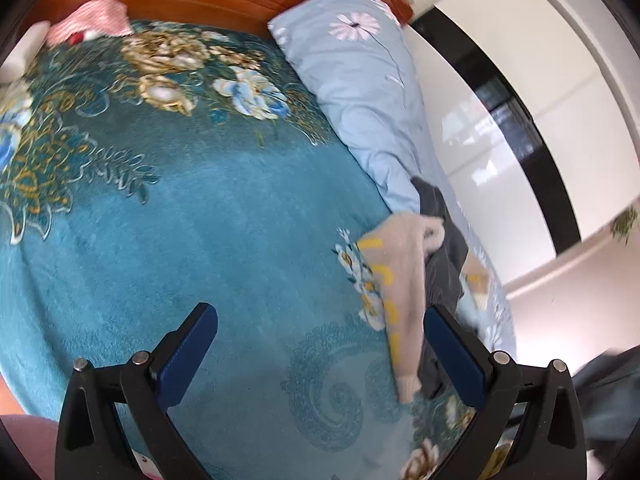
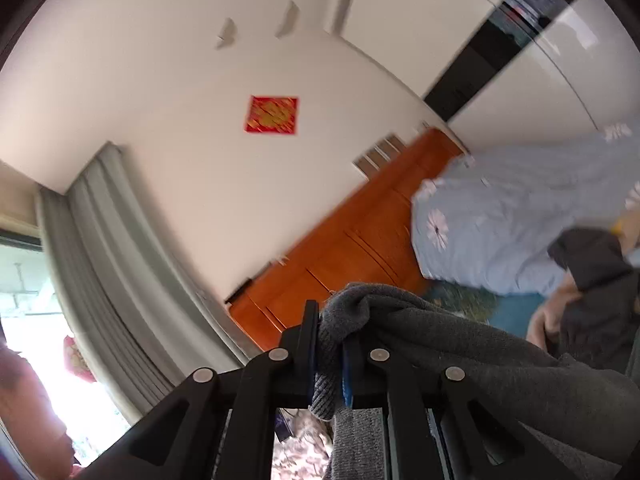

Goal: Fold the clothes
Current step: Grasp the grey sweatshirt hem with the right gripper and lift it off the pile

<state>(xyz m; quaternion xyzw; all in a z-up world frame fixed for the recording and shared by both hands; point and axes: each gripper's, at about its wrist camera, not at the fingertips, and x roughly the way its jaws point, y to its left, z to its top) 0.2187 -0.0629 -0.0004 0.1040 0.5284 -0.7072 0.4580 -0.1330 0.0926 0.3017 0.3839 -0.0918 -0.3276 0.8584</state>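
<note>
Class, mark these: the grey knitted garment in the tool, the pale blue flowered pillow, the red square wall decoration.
Grey knitted garment (image 2: 460, 344): right wrist view, draped body.
Pale blue flowered pillow (image 1: 360, 80): left wrist view, middle.
Red square wall decoration (image 2: 272, 115): right wrist view, centre.

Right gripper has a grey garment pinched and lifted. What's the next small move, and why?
Probably bring the open left gripper over to pinch another edge of the grey garment. The right gripper is shut on one bunched corner only, the rest hangs in a clump, and the teal blanket offers room to spread it.
</note>
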